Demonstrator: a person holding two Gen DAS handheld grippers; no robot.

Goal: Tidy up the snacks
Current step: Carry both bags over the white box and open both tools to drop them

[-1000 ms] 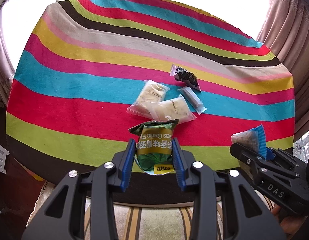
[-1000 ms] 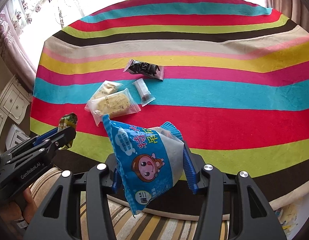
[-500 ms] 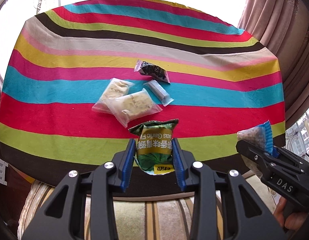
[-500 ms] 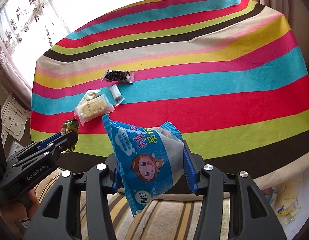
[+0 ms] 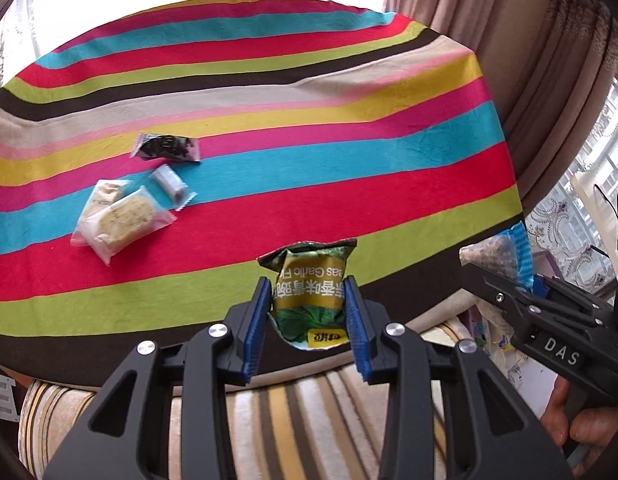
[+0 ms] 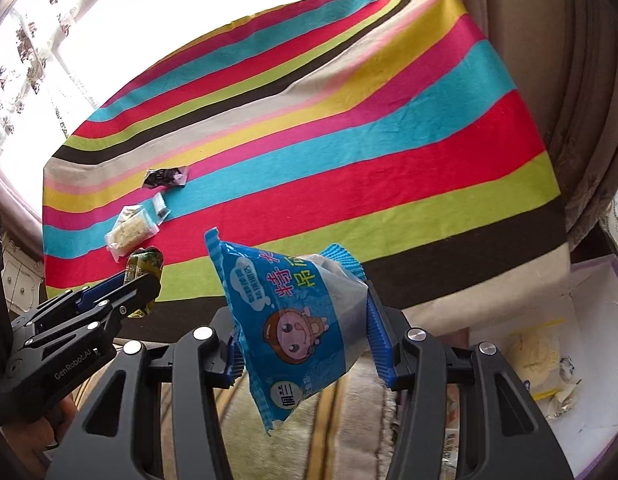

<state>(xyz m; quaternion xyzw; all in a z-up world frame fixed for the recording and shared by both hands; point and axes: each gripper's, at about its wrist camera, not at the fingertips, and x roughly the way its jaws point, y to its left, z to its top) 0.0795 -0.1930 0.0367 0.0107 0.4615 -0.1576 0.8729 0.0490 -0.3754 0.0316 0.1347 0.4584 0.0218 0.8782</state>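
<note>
place: home | curtains (image 5: 509, 60), striped tablecloth (image 5: 309, 152) (lace window drapes)

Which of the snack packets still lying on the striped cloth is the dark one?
The black packet, farthest back on the yellow stripe; the others there are pale or clear wrappers.

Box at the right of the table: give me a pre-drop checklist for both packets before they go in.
1. Left gripper clamped on the green snack packet: ok.
2. Right gripper clamped on the blue snack packet: ok, though the packet hangs tilted with its lower end loose.
3. White box in view and open on top: ok.
4. Room in the box: ok, a yellow packet lies inside and bare floor shows beside it.
5. Either gripper above the box: not ok, both are at the edge of the striped tablecloth.
6. Box depth: cannot tell.
</note>
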